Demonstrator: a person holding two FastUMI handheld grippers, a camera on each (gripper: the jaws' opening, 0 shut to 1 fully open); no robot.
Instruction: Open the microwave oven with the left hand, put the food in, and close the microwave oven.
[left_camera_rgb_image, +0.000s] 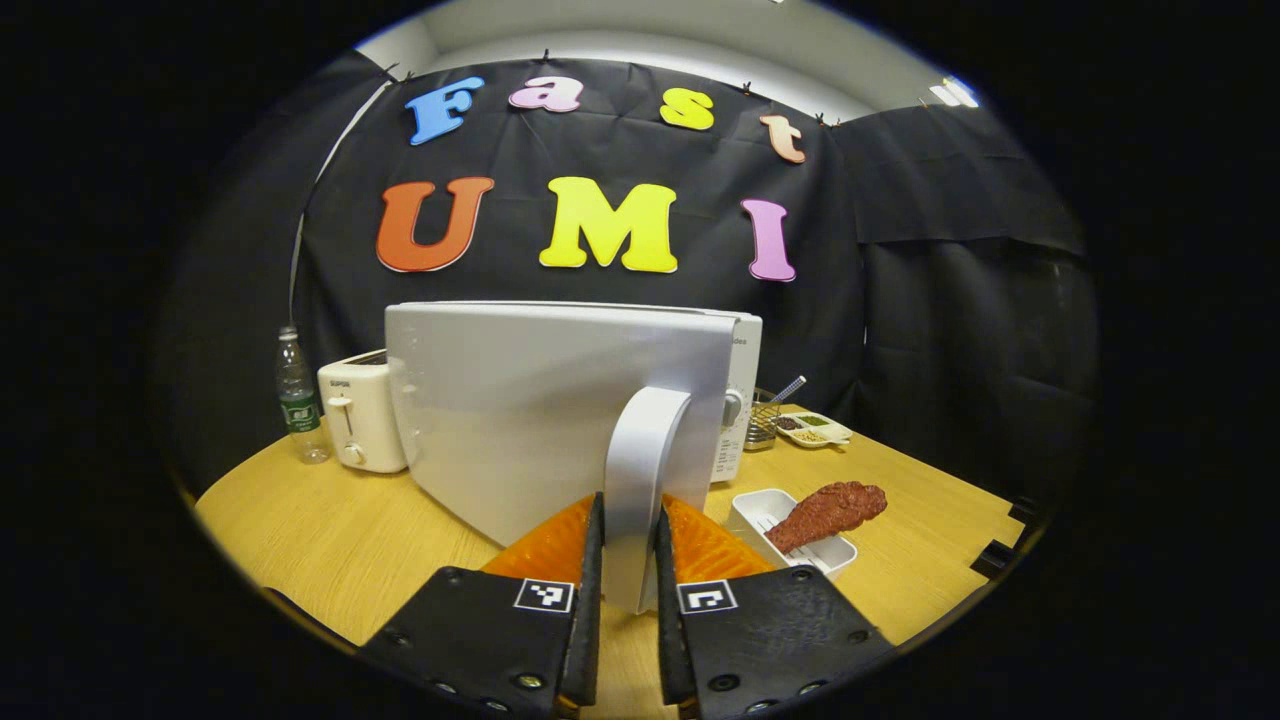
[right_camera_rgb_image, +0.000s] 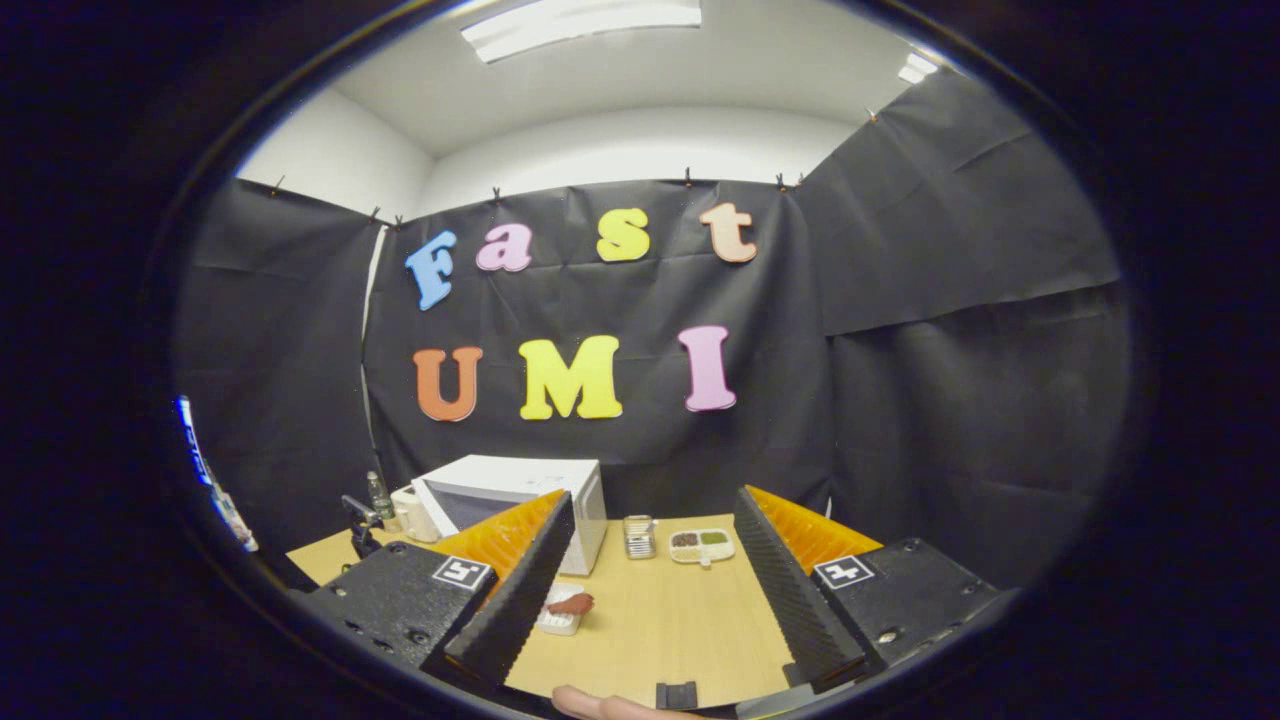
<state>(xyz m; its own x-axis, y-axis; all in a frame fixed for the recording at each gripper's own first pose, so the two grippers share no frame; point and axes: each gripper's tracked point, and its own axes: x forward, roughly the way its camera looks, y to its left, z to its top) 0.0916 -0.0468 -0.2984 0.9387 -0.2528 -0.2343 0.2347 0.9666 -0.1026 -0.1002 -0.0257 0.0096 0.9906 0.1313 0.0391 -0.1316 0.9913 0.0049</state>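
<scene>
Now left gripper (left_camera_rgb_image: 628, 560) clamps microwave door handle (left_camera_rgb_image: 640, 470).

The swung-out microwave door (left_camera_rgb_image: 540, 410) blocks the front (toaster (left_camera_rgb_image: 360, 410) behind); bare table (right_camera_rgb_image: 660, 620) lies open rightward.

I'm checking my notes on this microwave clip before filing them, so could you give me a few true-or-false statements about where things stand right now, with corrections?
1. The left gripper is closed on the white microwave door handle. True.
2. The white microwave door is fully shut. False: it is swung partly open.
3. The reddish-brown piece of food is already inside the microwave. False: it lies on the small white rectangular tray on the light wooden table.
4. The right gripper is open and holds nothing. True.
5. The white toaster stands on the handle side of the microwave. False: it stands on the hinge side, next to a clear plastic bottle.
</scene>
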